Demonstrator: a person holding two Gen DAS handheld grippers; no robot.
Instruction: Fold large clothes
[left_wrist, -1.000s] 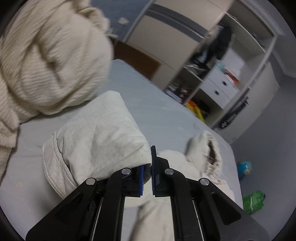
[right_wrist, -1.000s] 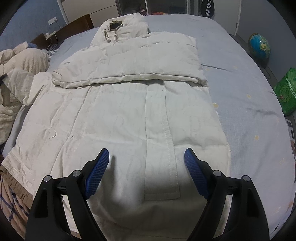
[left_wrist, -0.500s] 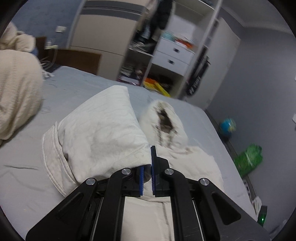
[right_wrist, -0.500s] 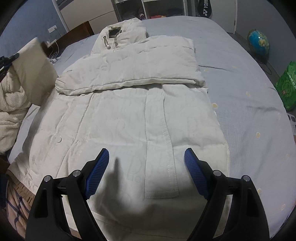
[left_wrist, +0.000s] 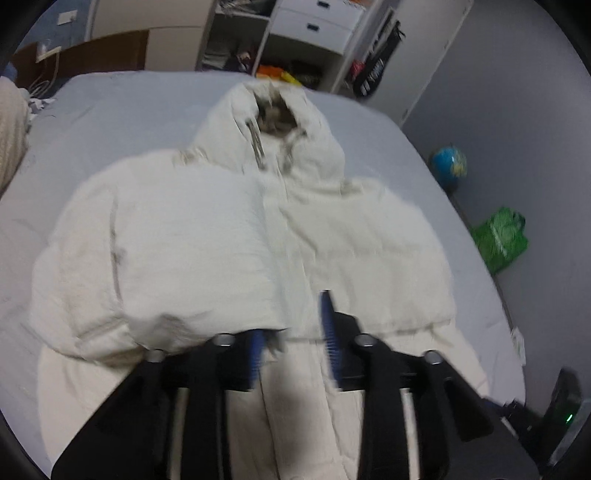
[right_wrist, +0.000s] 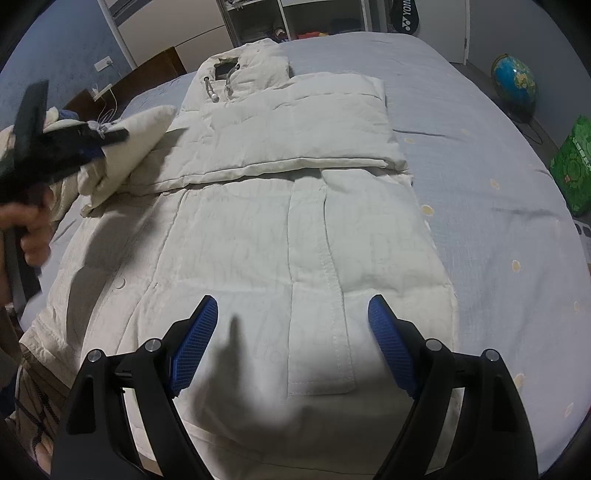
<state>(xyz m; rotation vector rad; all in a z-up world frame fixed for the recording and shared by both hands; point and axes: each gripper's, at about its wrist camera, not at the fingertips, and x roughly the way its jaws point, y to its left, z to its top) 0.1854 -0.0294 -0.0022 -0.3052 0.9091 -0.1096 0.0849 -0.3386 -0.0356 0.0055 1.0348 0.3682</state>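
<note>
A cream hooded padded jacket (right_wrist: 295, 229) lies front-up on the grey bed (right_wrist: 498, 177), hood at the far end. One sleeve (right_wrist: 295, 140) is folded across its chest. My left gripper (left_wrist: 295, 332) is part open above the chest; the other sleeve (left_wrist: 166, 258) lies against its left finger, its cuff at the pad. In the right wrist view the left gripper (right_wrist: 88, 144) sits at the left with that sleeve (right_wrist: 136, 147) lifted. My right gripper (right_wrist: 291, 339) is wide open and empty above the jacket's hem.
A cream blanket (left_wrist: 11, 140) lies at the bed's left. A globe (right_wrist: 515, 81) and a green bag (right_wrist: 574, 162) sit on the floor to the right. Shelves and drawers (left_wrist: 314, 22) stand beyond the bed's far end.
My left gripper swung the sleeve from the bed's left side over the jacket's chest, and its jaws have opened. My right gripper has stayed open over the hem.
</note>
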